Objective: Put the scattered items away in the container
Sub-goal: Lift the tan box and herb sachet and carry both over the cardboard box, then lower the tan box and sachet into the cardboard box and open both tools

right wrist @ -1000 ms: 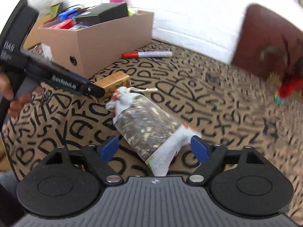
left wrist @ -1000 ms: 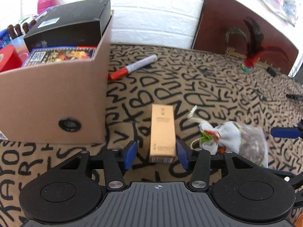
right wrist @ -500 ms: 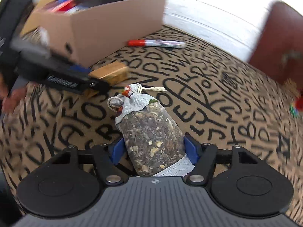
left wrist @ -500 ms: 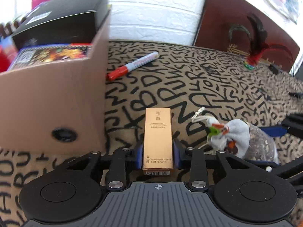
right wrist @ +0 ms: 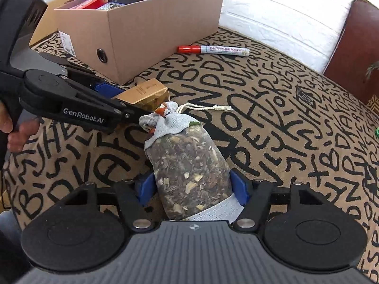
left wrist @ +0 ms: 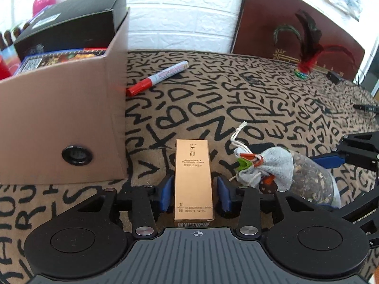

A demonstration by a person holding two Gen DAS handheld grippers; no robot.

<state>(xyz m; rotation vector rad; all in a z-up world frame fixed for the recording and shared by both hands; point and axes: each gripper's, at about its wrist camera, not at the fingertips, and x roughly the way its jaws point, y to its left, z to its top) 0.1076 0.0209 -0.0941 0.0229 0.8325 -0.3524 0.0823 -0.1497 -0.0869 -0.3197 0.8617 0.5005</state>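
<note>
Jaws of the left gripper (left wrist: 193, 193), in the left wrist view, have just closed in and now pinch the gold carton (left wrist: 193, 179) on both long sides, blue pads flat on it; a sec ago they stood wide w/ the carton loose between them. Ahead-left of the jaws stands the cardboard box (left wrist: 61, 123), already holding a black box (left wrist: 71, 30) & a printed pack; ahead lies the red-capped marker (left wrist: 157, 77), and far ahead-right a feather shuttlecock (left wrist: 308, 54) against a dark brown board (left wrist: 272, 21), which the other view does not show in full. Just right of the jaws lies the herb sachet (left wrist: 296, 175). Right wrist view: right gripper (right wrist: 191, 187) jaws have narrowed too, pads pressed on the sachet's clear belly, drawstring end pointing away from them; earlier the sachet lay slanted & untouched. Only this view shows a hand (right wrist: 14, 127) on the left gripper's handle, ahead-left. Surface: tan cloth (right wrist: 296, 123) w/ black scrawled letters; white brick-look wall (left wrist: 180, 11) behind.
</note>
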